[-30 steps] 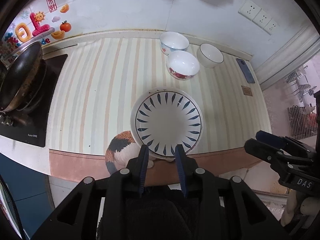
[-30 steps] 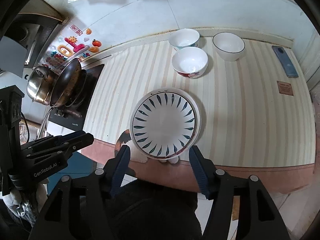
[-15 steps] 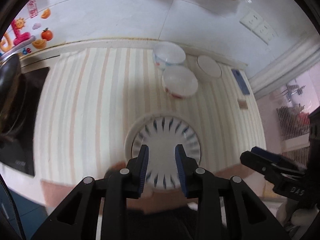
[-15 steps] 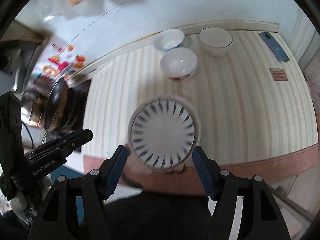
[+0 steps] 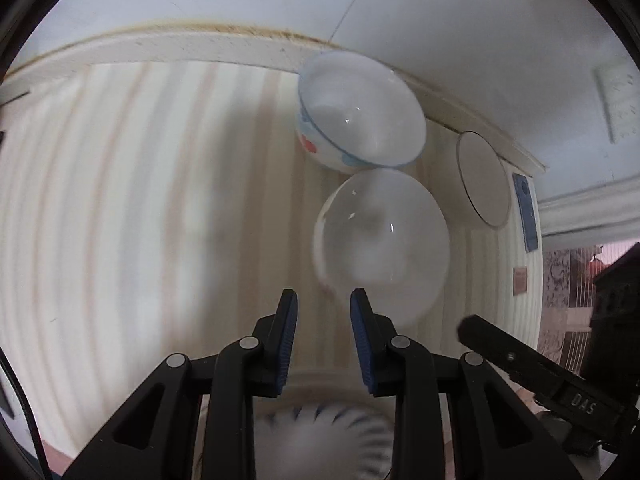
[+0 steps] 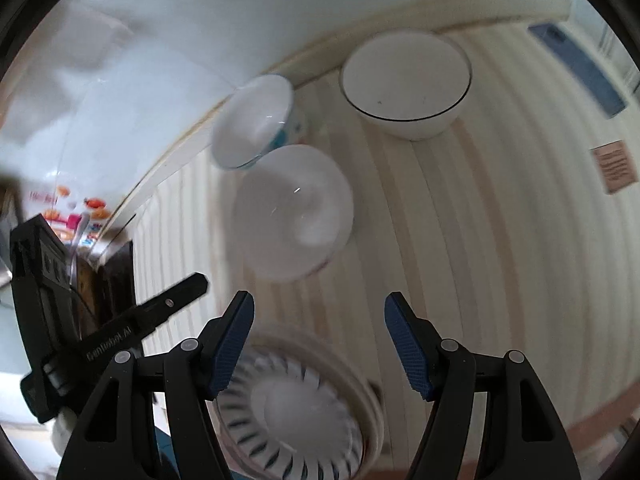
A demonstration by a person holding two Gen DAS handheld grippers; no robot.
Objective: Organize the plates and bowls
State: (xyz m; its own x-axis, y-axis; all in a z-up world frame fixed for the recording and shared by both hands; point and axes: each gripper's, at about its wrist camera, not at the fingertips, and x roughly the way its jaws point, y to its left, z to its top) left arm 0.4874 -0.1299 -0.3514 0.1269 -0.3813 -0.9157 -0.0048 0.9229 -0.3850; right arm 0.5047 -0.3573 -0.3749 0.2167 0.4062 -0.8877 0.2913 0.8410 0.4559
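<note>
Your empty right claw [image 6: 319, 336], jaws wide, faces the nearest white bowl [image 6: 294, 212] just ahead-left; the narrowly parted left claw [image 5: 323, 340] holds nothing.

A blurred view down onto a striped countertop [image 5: 120, 200]. The left gripper [image 5: 323, 300] hangs above it, jaws slightly parted with nothing between them. Ahead sits a white bowl [image 5: 382, 240]; a blue-rimmed bowl [image 5: 360, 120] and a dark-rimmed bowl [image 5: 482, 180] stand along the back edge. A blue-patterned plate [image 5: 320, 440] lies near the front edge.
</note>
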